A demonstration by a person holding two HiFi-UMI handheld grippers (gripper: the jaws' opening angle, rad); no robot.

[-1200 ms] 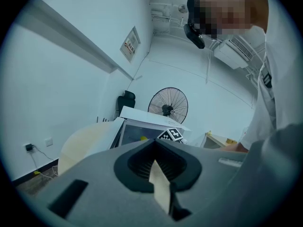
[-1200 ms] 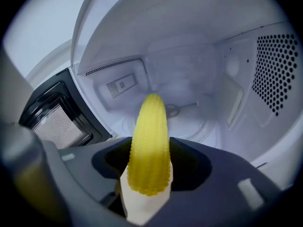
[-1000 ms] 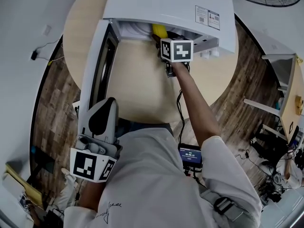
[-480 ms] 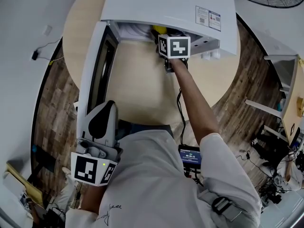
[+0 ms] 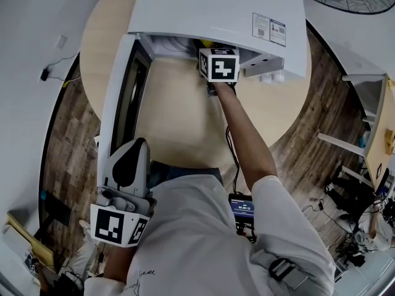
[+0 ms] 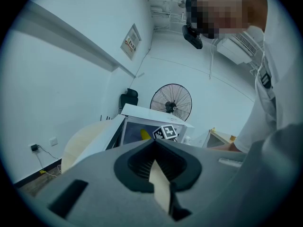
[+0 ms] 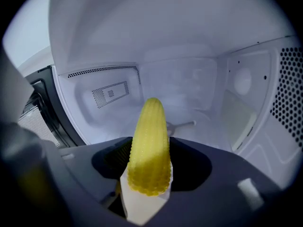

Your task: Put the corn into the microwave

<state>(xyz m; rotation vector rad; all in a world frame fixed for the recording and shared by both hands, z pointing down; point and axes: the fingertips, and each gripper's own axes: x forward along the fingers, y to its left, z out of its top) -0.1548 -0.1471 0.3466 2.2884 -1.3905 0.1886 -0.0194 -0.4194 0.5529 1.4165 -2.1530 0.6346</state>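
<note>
Deeper inside the microwave [image 5: 216, 11] than a second ago, the right gripper [image 7: 146, 193] clamps the corn [image 7: 149, 141]. The left gripper [image 6: 158, 186] waits with jaws together, empty.

the corn [image 7: 149, 145] is yellow, knobbly with close rows of kernels, and darker in shadow low down. the microwave [image 5: 216, 11] is white outside and in; its inner walls [image 7: 289, 93] carry fields of small dark holes. its door [image 5: 126, 97] has a white frame round a black window. the table [image 5: 179, 110] is pale beige, the floor [image 5: 65, 140] brown planks. the left gripper [image 6: 158, 183] and right gripper [image 7: 144, 193] are grey with black hollows and cream pads; each cube [image 5: 219, 65] shows black squares on white. the shirt [image 5: 197, 239] is white, the fan [image 6: 171, 103] black.
</note>
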